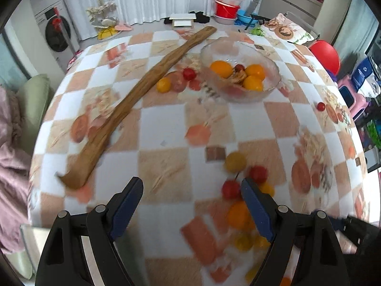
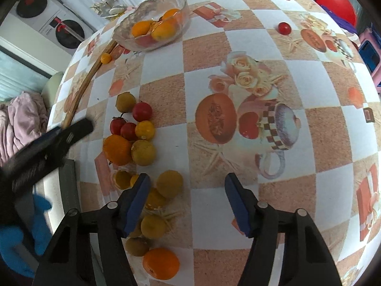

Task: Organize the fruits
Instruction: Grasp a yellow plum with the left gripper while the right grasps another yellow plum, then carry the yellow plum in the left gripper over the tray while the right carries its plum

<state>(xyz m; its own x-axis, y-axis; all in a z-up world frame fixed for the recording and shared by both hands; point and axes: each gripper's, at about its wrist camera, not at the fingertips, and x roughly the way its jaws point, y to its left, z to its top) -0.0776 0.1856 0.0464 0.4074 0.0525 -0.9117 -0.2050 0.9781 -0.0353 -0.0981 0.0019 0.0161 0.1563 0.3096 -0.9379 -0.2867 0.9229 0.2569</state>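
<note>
On the checkered tabletop (image 2: pixel 238 47), loose fruit cluster (image 2: pixel 135 131) left of right fingers (image 2: pixel 140 197), spread apart, empty. Left fingers (image 1: pixel 126 205) likewise apart, cluster beside the right one. Glass bowl (image 1: pixel 273 83) beyond, holding oranges.

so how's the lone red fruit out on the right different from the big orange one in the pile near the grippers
The lone red fruit is much smaller than the big orange fruit. It is deep red, while the other is orange. It sits by itself on the tablecloth, touching nothing, whereas the orange one is packed against neighbours in the pile. Both are round, lie on the table outside the glass bowl, and are not held by either gripper.
</note>
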